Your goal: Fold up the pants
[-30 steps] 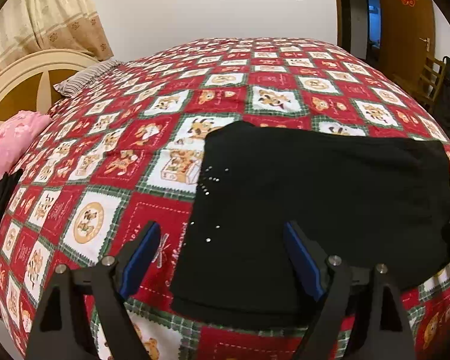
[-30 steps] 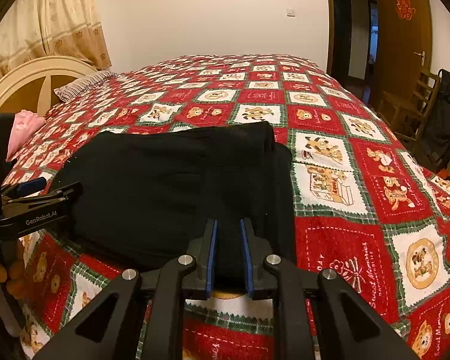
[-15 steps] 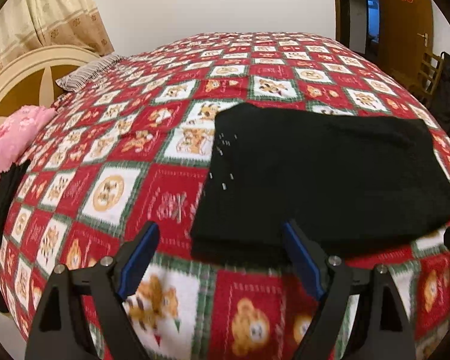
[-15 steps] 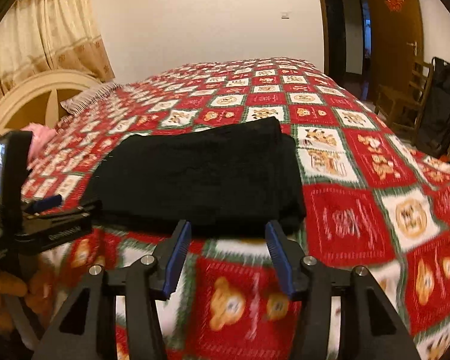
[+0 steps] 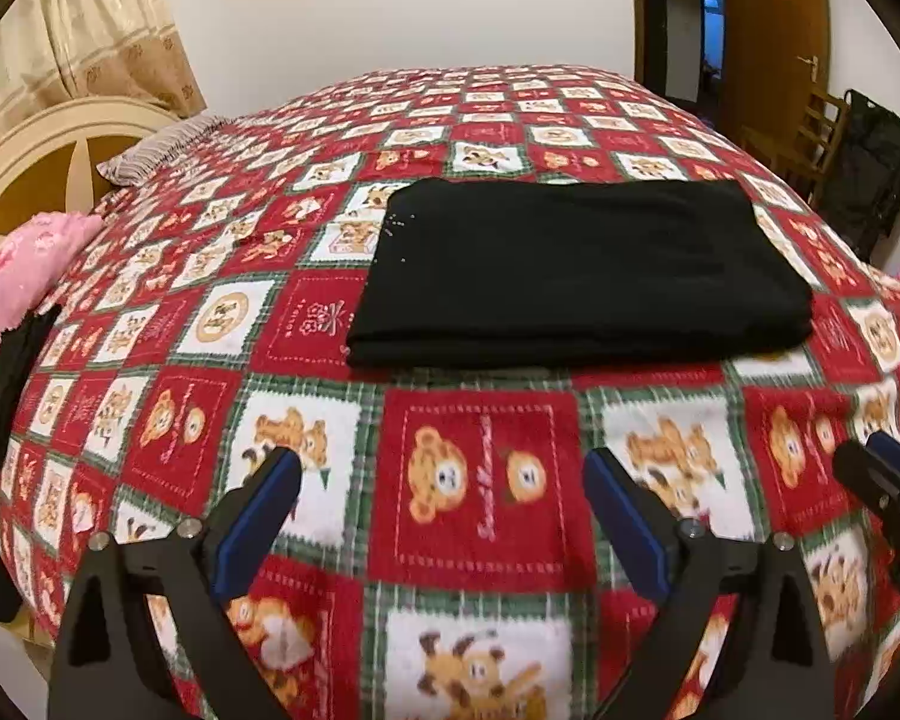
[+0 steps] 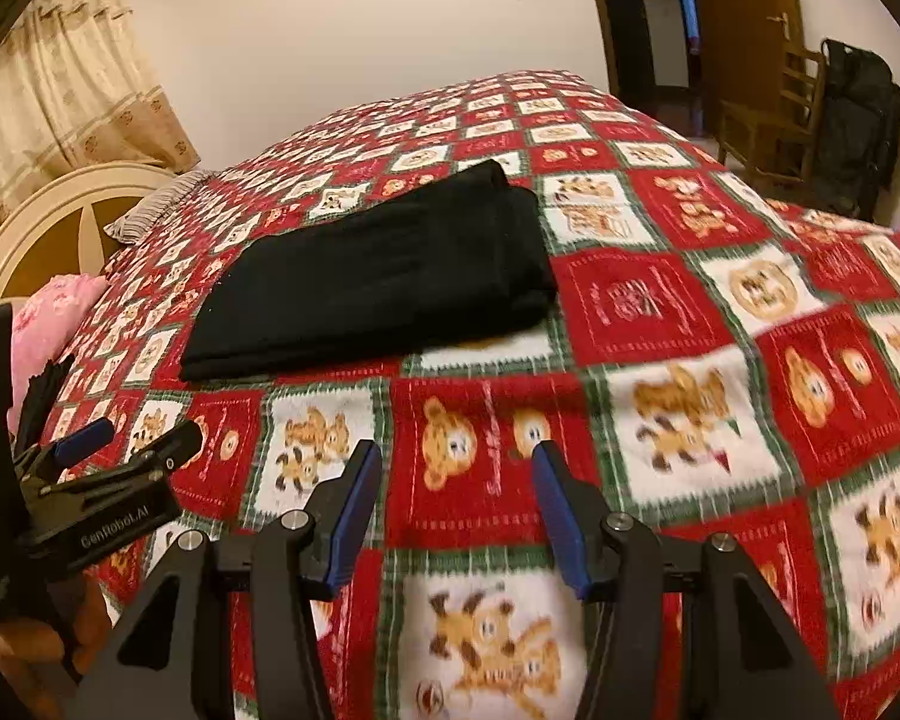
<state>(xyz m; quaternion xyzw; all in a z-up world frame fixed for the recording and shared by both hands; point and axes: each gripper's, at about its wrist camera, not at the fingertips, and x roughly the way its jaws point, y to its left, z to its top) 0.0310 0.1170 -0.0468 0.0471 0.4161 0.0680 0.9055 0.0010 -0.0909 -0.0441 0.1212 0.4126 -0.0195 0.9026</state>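
The black pants (image 5: 576,270) lie folded into a flat rectangle on the red patchwork bedspread (image 5: 480,480); they also show in the right wrist view (image 6: 372,276). My left gripper (image 5: 444,510) is open and empty, held back from the pants' near edge above the bedspread. My right gripper (image 6: 453,501) is open and empty, also back from the pants. The left gripper shows at the left of the right wrist view (image 6: 126,441), and the right gripper's tip at the right edge of the left wrist view (image 5: 882,468).
A pink pillow (image 5: 12,282) and a dark cloth (image 5: 6,384) lie at the bed's left by the cream headboard (image 5: 48,156). A striped pillow (image 5: 156,147) is farther back. A wooden chair (image 6: 774,114), black bag (image 6: 858,132) and door stand right.
My right gripper has opened and let go of the pants. Both grippers have pulled back toward the bed's near edge, so the folded pants now lie farther away.
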